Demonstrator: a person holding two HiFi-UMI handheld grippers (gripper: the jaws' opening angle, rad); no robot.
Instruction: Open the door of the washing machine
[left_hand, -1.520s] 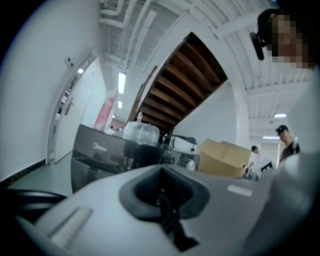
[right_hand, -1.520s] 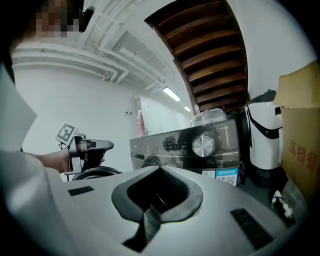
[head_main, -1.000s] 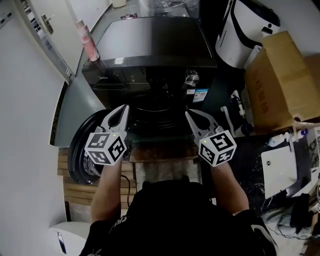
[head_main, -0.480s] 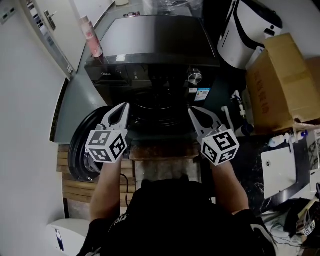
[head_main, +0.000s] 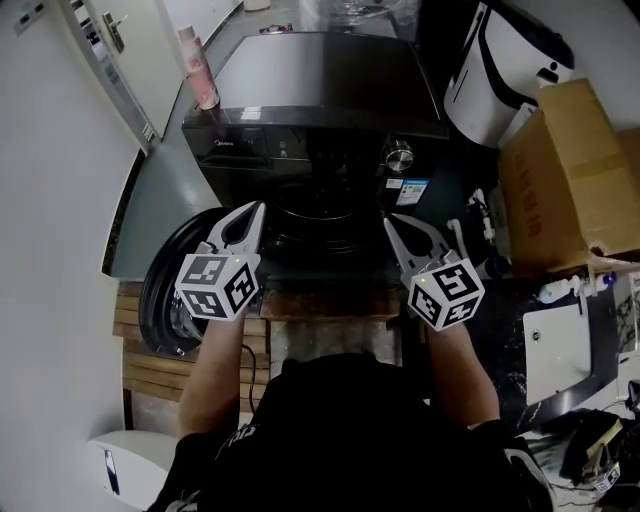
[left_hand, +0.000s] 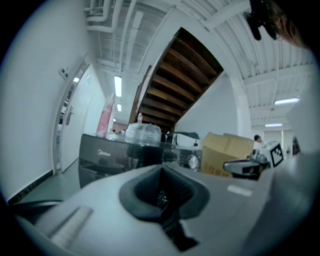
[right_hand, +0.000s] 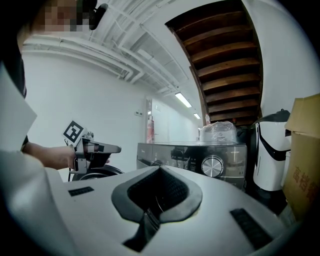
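A dark front-loading washing machine (head_main: 320, 80) stands ahead of me, its control knob (head_main: 399, 155) at the right of the panel. Its round door (head_main: 160, 290) hangs swung out to the left, and the drum mouth (head_main: 315, 215) is uncovered. My left gripper (head_main: 252, 212) is shut and empty, level before the drum mouth's left side, just right of the door. Shut and empty too, my right gripper (head_main: 392, 225) hovers below the knob. In the right gripper view the machine (right_hand: 200, 155), the door's rim (right_hand: 97, 174) and the left gripper (right_hand: 97, 148) show.
A pink bottle (head_main: 200, 70) stands at the machine's back left corner. A white appliance (head_main: 505, 65) and a cardboard box (head_main: 565, 170) crowd the right side. White wall and a door (head_main: 120, 40) close the left. Wooden slats (head_main: 150, 370) lie under the open door.
Both grippers keep their places and stay shut. The head view has shifted a little, so the machine sits slightly further right in the picture.
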